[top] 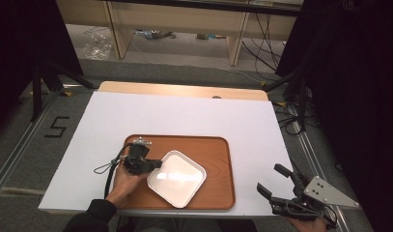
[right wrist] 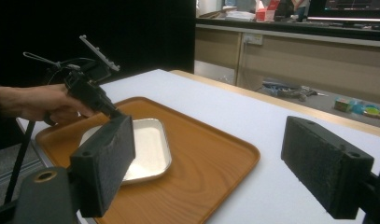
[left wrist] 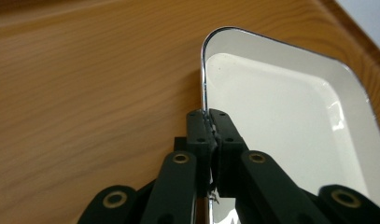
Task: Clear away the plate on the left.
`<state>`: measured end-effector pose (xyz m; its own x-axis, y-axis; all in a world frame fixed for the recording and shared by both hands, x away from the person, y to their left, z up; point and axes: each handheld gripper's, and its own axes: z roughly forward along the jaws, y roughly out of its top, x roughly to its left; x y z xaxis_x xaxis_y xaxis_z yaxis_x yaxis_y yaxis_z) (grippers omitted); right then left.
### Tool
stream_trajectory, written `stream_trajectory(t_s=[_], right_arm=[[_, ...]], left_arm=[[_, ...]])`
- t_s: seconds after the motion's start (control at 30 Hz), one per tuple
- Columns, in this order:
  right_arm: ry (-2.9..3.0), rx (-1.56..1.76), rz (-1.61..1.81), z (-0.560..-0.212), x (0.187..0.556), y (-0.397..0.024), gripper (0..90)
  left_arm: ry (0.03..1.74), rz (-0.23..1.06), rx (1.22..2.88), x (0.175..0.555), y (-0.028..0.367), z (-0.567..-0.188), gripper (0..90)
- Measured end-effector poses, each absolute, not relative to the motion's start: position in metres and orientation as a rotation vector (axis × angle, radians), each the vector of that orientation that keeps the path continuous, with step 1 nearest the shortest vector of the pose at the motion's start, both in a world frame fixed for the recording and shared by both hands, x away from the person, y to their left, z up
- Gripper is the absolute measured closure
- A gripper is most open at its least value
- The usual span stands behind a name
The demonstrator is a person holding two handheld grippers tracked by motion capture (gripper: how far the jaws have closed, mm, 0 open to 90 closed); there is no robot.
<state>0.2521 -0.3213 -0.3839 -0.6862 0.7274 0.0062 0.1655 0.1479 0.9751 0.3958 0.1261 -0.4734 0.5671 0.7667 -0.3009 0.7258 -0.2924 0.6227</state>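
The white dish (top: pixel 176 178), a shallow square plate with rounded corners and a thin metal-looking rim, lay turned cornerwise on the wooden tray (top: pixel 216 150), in the tray's near middle. The left gripper (top: pixel 157 163) had its jaws closed on the dish's left rim; in the left gripper view the two black pads met on the thin edge (left wrist: pixel 204 93), one outside over the tray wood and one inside over the white dish floor. The person's left hand (top: pixel 124 181) held that gripper from the near left, its cable looping onto the white table cover (top: pixel 184 113).

The tray sat toward the near edge of the cover, with bare cover on its left, right and far sides. The right gripper (top: pixel 273 181) hung off the near right corner of the table, well apart from the tray, its jaws spread wide with nothing between them; its grey three-cornered plate lay on top.

From the right gripper view, the near jaw pad (right wrist: pixel 106 161) covered part of the dish's near side. Whether the dish was lifted off the tray at the gripped edge could not be told. The person's right hand was cut off at the bottom of the high view.
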Motion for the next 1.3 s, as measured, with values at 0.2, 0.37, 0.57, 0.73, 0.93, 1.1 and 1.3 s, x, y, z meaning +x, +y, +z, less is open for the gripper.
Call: stream_trajectory(t_s=[0.2,0.37,0.57,0.73,0.93,1.1,1.3], right_arm=[[1.935,0.849,1.573,-0.384,0.252,-0.321,18.3],[1.930,0.847,1.571,-0.385,0.252,-0.320,18.4],[1.935,0.848,1.570,-0.384,0.252,-0.321,18.4],[1.923,0.850,1.573,-0.385,0.252,-0.320,18.5],[1.923,0.850,1.573,-0.385,0.252,-0.320,18.4],[1.931,0.845,1.573,-0.385,0.252,-0.320,18.5],[1.934,0.846,1.570,-0.385,0.253,-0.320,18.4]], left_arm=[[1.147,0.083,2.153,0.390,0.126,-0.474,84.3],[0.811,0.440,2.380,0.403,0.140,-0.467,83.2],[0.820,0.399,2.406,0.396,0.147,-0.466,82.3],[0.822,0.365,2.420,0.390,0.151,-0.465,80.9],[0.835,0.314,2.444,0.376,0.156,-0.464,78.1],[0.820,0.268,2.468,0.362,0.156,-0.461,75.7],[0.832,0.280,2.465,0.355,0.149,-0.461,73.9]])
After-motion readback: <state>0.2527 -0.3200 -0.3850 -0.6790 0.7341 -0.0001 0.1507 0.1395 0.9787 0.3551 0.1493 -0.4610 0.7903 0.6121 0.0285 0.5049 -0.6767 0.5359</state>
